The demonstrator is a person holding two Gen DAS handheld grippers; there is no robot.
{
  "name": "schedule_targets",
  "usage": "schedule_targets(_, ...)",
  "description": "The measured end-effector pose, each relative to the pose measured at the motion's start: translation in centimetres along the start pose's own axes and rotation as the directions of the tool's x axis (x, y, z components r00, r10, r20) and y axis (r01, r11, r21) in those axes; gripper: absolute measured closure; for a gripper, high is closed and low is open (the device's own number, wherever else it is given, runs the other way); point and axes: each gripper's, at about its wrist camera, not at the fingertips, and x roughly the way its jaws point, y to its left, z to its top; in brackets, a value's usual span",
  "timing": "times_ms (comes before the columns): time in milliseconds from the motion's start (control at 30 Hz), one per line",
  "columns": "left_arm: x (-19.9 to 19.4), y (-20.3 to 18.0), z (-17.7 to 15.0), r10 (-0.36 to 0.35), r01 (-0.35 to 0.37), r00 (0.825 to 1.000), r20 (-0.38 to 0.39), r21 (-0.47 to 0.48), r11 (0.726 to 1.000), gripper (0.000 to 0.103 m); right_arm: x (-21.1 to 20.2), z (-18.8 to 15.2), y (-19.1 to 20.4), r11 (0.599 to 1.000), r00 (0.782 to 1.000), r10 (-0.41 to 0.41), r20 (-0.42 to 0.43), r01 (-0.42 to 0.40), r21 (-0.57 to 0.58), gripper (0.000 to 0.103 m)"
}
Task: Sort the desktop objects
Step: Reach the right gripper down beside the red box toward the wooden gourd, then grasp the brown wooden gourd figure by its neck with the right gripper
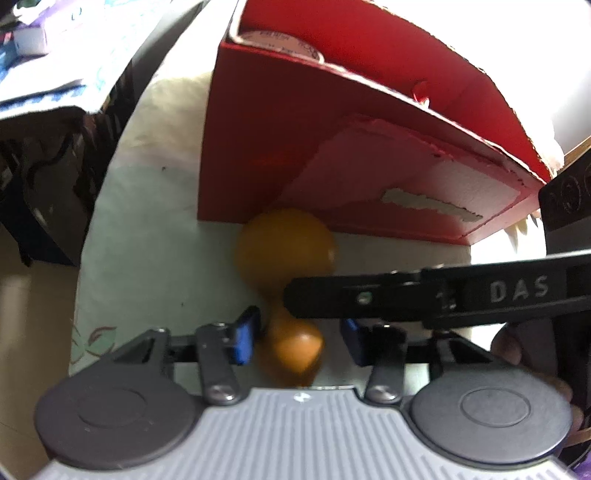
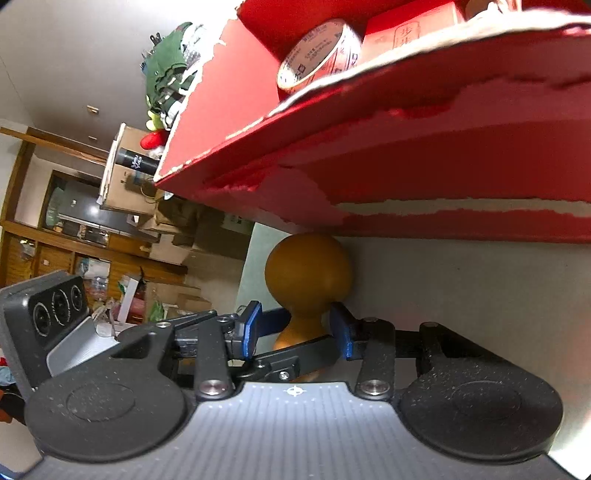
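Note:
An orange-brown wooden piece (image 1: 286, 243) with a round ball head, a narrow neck and a smaller knob lies on the pale table (image 1: 147, 221), against the side of a red cardboard box (image 1: 277, 147). My left gripper (image 1: 299, 339) stands open around the small knob, with a gap on each side of its blue pads. My right gripper (image 2: 297, 328) straddles the neck of the wooden piece (image 2: 308, 273). Its right pad is at the neck and its left pad is apart, so it is open. One black finger of the right gripper (image 1: 369, 295) crosses the neck in the left wrist view.
The red box (image 2: 406, 166) holds a roll of printed tape (image 2: 321, 51) and a small red carton (image 2: 406, 29). The table edge (image 1: 92, 229) drops off to the left, with dark clutter beyond. A finger of the left gripper (image 2: 295, 354) lies under the wooden piece in the right wrist view.

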Motion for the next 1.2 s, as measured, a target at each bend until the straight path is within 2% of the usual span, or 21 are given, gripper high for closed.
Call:
schedule_targets(133, 0.1, 0.5, 0.0, -0.007, 0.007, 1.0, 0.0, 0.004, 1.0, 0.057, 0.5, 0.0, 0.1, 1.0, 1.0, -0.021, 0.002, 0.021, -0.005, 0.059)
schedule_targets(533, 0.2, 0.5, 0.2, -0.023, 0.023, 1.0, -0.009, 0.07, 0.997, 0.057, 0.7, 0.0, -0.6, 1.0, 1.0, -0.013, -0.002, 0.013, 0.0, 0.059)
schedule_targets(700, 0.0, 0.3, 0.2, -0.009, 0.009, 1.0, 0.0, 0.121, 0.993, 0.057, 1.1, 0.4, -0.1, 1.0, 1.0, -0.021, -0.006, 0.021, -0.015, 0.064)
schedule_targets(800, 0.0, -0.4, 0.1, -0.008, 0.008, 1.0, -0.003, 0.167, 0.986, 0.058, 0.7, 0.5, -0.4, 1.0, 1.0, -0.022, -0.009, 0.022, -0.022, 0.074)
schedule_targets(967, 0.4, -0.5, 0.3, -0.037, 0.042, 0.999, -0.033, 0.175, 0.984, 0.059, -0.2, 0.4, -1.5, 1.0, 1.0, -0.009, -0.015, 0.009, 0.0, 0.074)
schedule_targets(1067, 0.7, -1.2, 0.1, -0.002, 0.007, 1.0, -0.026, 0.185, 0.983, 0.059, -0.2, 0.6, -1.7, 1.0, 0.999, -0.015, -0.031, 0.015, -0.019, 0.07)
schedule_targets(1200, 0.5, -2.8, -0.2, 0.015, -0.012, 1.0, -0.021, 0.163, 0.987, 0.059, -0.1, 1.1, -2.0, 1.0, 0.999, 0.001, -0.05, -0.002, -0.02, 0.073)
